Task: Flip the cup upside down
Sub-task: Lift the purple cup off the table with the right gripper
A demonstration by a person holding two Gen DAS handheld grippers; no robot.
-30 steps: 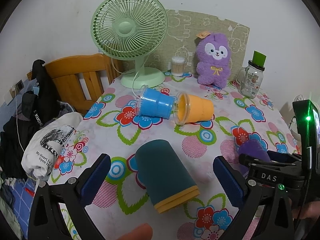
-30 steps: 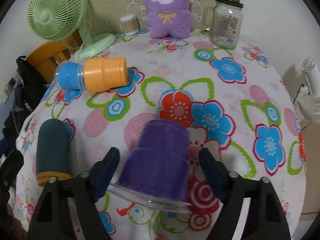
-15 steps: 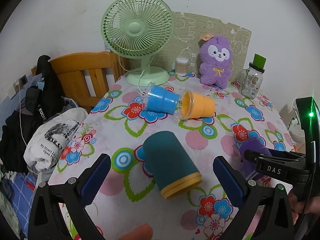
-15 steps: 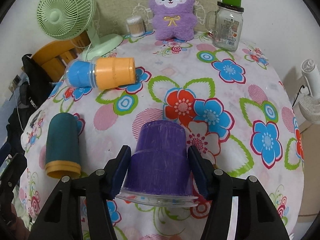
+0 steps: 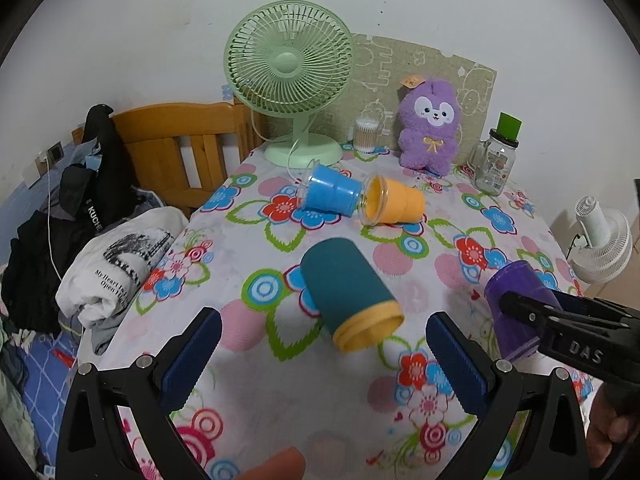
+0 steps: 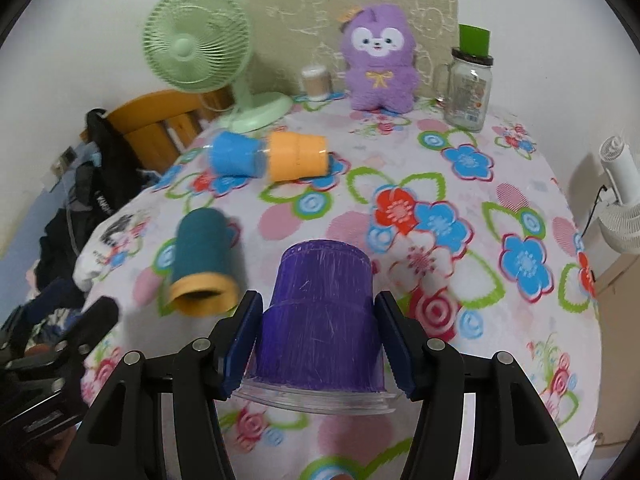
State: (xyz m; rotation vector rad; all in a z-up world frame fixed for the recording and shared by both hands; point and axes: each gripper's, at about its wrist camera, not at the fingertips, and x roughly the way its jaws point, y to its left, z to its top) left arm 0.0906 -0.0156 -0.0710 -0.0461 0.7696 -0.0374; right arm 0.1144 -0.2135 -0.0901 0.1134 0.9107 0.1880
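My right gripper [image 6: 318,332] is shut on a purple cup [image 6: 320,312], clear rim toward me, held above the flowered tablecloth [image 6: 440,184]. The cup also shows in the left wrist view [image 5: 516,308]. A teal cup with a yellow rim [image 5: 348,292] lies on its side ahead of my left gripper [image 5: 324,356], which is open and empty. It shows in the right wrist view too [image 6: 204,256]. A blue cup [image 5: 332,194] and an orange cup [image 5: 394,204] lie on their sides, touching, farther back.
A green fan [image 5: 290,72], a cotton-swab jar [image 5: 366,134], a purple plush [image 5: 430,124] and a glass jar [image 5: 496,160] stand along the table's back. A wooden chair with clothes [image 5: 172,148] stands left. A white fan [image 5: 604,248] stands off the table, right.
My right gripper has closed on the purple cup and lifted it off the table. My left gripper has drawn back and up, still open.
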